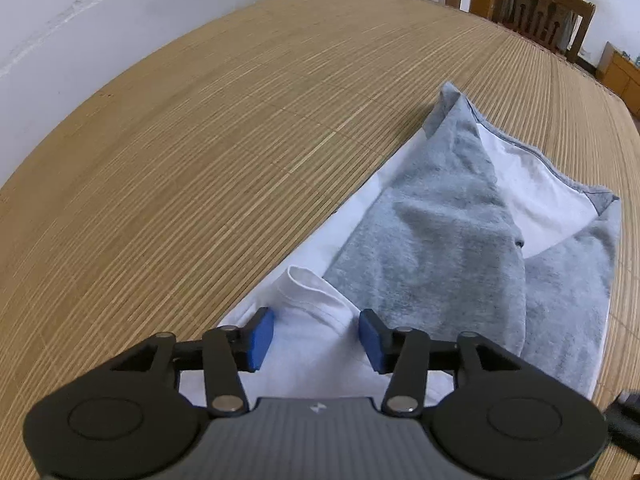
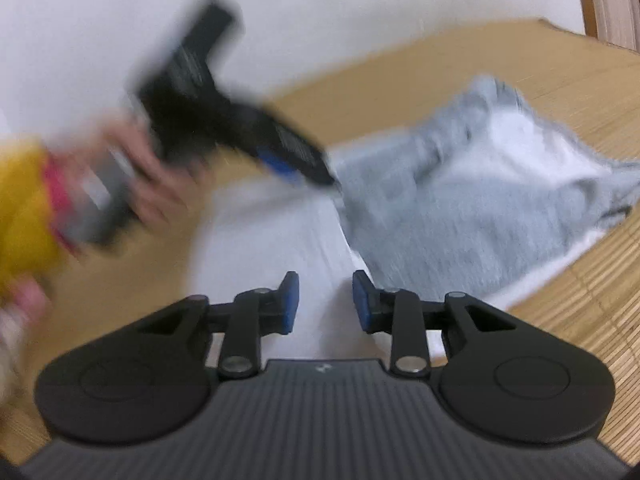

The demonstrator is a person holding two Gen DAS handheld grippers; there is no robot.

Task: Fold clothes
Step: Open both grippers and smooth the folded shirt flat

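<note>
Both tongs spread, pinching nothing: left gripper (image 1: 316,338) over a white sleeve hem (image 1: 304,280), right gripper (image 2: 325,304) over white cloth. Shirt (image 1: 452,240) lies lower right on the bamboo mat (image 1: 200,160). Best smooth the crumpled grey fleece flat before creasing; soft, limp fabric.

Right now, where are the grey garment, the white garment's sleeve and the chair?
grey garment (image 1: 436,256): left wrist view, on its broad middle panel.
white garment's sleeve (image 1: 308,300): left wrist view, just behind the cuff opening.
chair (image 1: 540,16): left wrist view, on the slatted backrest.
</note>
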